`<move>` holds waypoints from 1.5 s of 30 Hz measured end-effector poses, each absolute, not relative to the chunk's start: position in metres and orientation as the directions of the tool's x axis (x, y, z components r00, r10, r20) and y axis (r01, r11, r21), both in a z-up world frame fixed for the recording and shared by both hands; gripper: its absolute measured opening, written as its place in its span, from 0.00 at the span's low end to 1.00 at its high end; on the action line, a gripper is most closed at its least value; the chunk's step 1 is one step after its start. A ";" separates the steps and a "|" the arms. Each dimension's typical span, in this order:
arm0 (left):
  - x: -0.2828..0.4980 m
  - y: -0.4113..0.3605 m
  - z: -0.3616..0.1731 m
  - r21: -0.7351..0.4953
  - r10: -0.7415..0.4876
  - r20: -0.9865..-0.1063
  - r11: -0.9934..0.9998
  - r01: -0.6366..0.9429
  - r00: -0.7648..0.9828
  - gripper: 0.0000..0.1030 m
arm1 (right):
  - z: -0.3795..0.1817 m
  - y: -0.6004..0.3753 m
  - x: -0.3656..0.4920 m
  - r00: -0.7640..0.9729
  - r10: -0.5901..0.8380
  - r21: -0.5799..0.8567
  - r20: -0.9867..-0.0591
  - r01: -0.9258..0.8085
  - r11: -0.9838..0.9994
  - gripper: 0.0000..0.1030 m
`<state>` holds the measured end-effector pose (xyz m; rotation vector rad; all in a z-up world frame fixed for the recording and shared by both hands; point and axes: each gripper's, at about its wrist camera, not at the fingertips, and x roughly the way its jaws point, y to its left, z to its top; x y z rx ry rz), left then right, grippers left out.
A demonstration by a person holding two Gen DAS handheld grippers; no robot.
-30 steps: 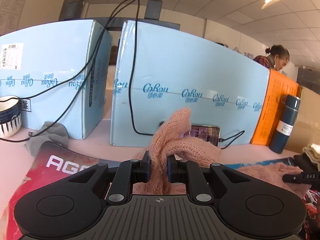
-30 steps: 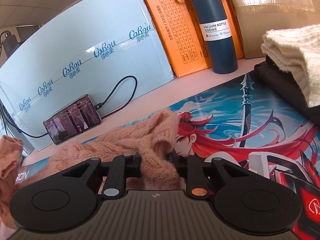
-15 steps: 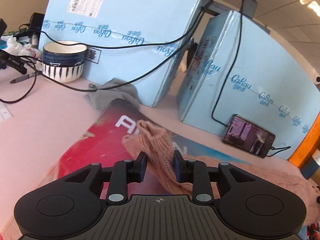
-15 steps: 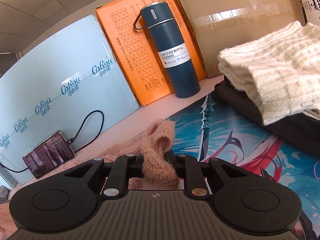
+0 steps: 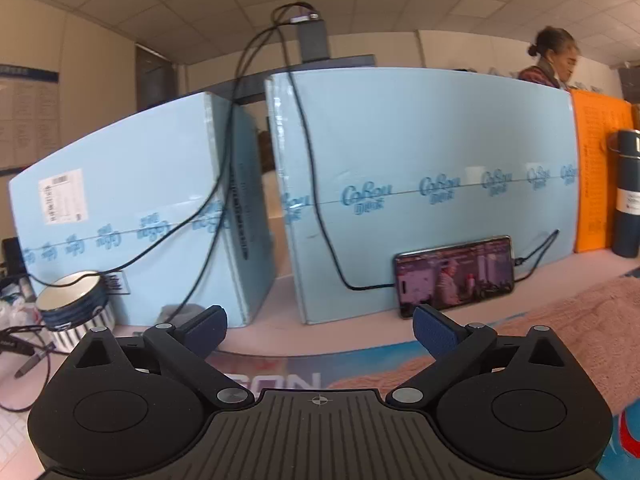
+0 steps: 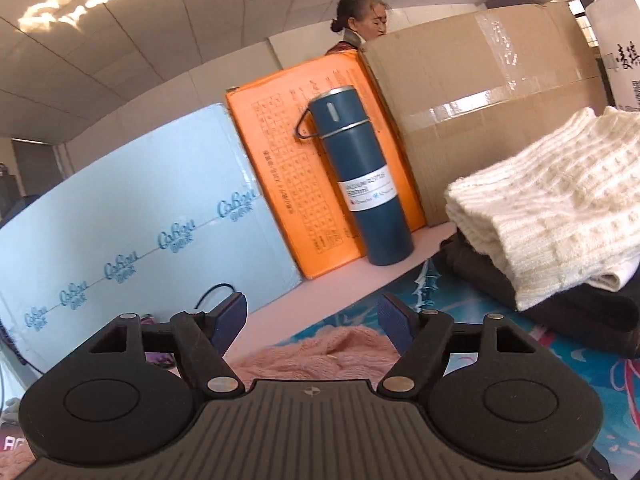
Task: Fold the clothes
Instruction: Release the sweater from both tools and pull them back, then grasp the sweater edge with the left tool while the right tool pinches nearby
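A pink knitted sweater [image 5: 576, 320] lies flat on the printed desk mat [image 5: 288, 376], to the right of my left gripper [image 5: 320, 328]. That gripper is open and empty above the mat. In the right wrist view the sweater [image 6: 320, 352] lies just below and between the fingers of my right gripper [image 6: 312, 320], which is open and empty. A folded cream knit [image 6: 560, 216] rests on a dark folded garment [image 6: 520, 292] at the right.
Light blue boxes [image 5: 420, 184] stand along the back with a phone [image 5: 454, 276] leaning on one and cables hanging. A striped bowl [image 5: 72, 304] is at the left. An orange box [image 6: 304, 184], a blue vacuum bottle [image 6: 360, 184] and a cardboard box [image 6: 480, 100] stand at the right.
Both grippers were shut on folds of the pink sweater; both have opened and let it go, and it now lies on the mat.
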<state>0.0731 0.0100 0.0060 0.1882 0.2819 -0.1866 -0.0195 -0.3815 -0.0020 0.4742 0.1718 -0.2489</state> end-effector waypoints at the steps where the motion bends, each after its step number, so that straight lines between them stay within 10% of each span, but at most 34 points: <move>1: 0.075 -0.005 0.004 0.179 -0.211 -0.310 0.945 0.275 0.927 0.98 | -0.002 -0.381 -0.018 0.971 -0.114 0.456 -0.212 0.202 0.867 0.75; 7: 0.099 -0.053 -0.006 0.118 -0.459 -0.401 0.832 0.542 0.792 0.98 | -0.023 -0.375 0.007 0.892 0.356 0.681 -0.278 -0.078 0.728 0.80; 21: 0.146 -0.126 -0.038 -0.053 -0.696 -0.566 0.567 0.822 0.443 0.97 | -0.050 -0.381 0.019 0.840 0.433 0.812 -0.328 0.016 0.584 0.80; 23: 0.142 -0.128 -0.041 -0.045 -0.714 -0.558 0.534 0.844 0.422 0.91 | -0.050 -0.382 0.019 0.840 0.430 0.810 -0.330 0.018 0.586 0.80; 28: 0.124 -0.129 -0.039 0.010 -0.758 -0.514 0.462 0.887 0.401 0.24 | -0.050 -0.382 0.019 0.841 0.429 0.810 -0.330 0.019 0.586 0.80; 30: 0.113 -0.130 -0.037 0.069 -0.754 -0.492 0.463 0.883 0.434 0.14 | -0.050 -0.383 0.019 0.841 0.428 0.809 -0.330 0.019 0.587 0.80; 45: -0.029 -0.124 -0.038 0.465 -0.735 -0.369 0.384 0.798 0.569 0.11 | -0.047 -0.392 0.007 0.849 0.458 0.858 -0.262 -0.011 0.513 0.77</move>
